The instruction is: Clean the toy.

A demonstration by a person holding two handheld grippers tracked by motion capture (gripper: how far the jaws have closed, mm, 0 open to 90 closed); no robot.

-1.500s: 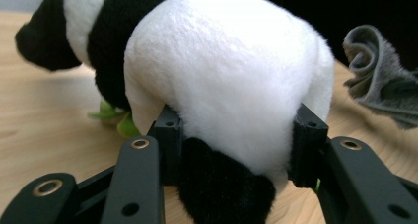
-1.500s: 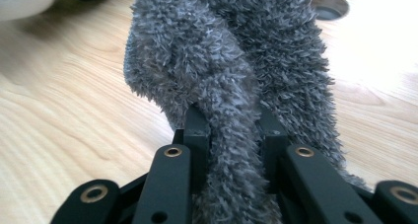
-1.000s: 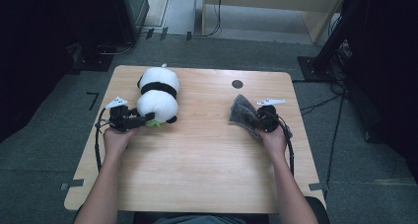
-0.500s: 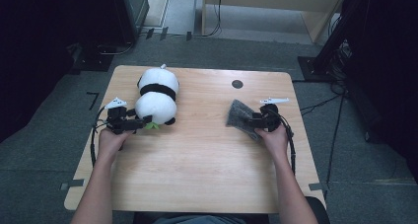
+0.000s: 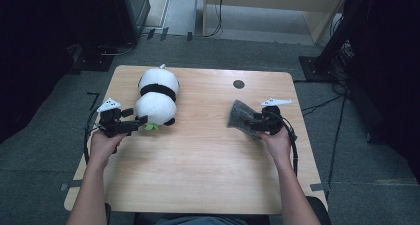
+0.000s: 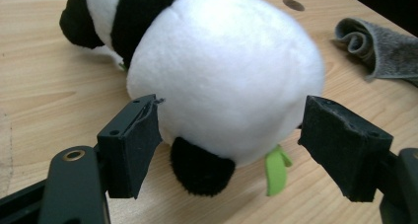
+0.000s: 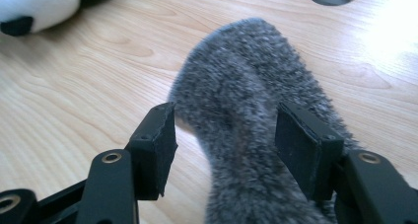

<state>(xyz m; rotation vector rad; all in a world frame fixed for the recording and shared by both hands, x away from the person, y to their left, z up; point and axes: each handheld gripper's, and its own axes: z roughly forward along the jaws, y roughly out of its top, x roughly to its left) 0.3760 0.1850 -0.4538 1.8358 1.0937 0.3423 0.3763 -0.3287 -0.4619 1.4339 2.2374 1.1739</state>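
Note:
A black-and-white plush panda [image 5: 157,93] lies on the wooden table [image 5: 198,175], with a green leaf [image 5: 150,127] at its near end. My left gripper [image 5: 141,121] is at that end. In the left gripper view its jaws [image 6: 229,140] stand open and flank the panda's round white body [image 6: 222,71], pad tips right at the fur. A crumpled grey cloth [image 5: 238,113] lies at the right. My right gripper [image 5: 250,123] has just been opening. The cloth [image 7: 246,76] lies between its pads [image 7: 224,135], with a gap at the left pad.
A round cable hole [image 5: 238,84] sits in the tabletop near the far edge, beyond the cloth. Bare wood stretches between the two hands and toward the near edge. Dark equipment and cables stand on the floor around the table.
The right gripper's jaws have spread apart around the grey cloth. Both hands have lifted slightly, and the left gripper has drawn back a little from the panda. Panda and cloth stay in place.

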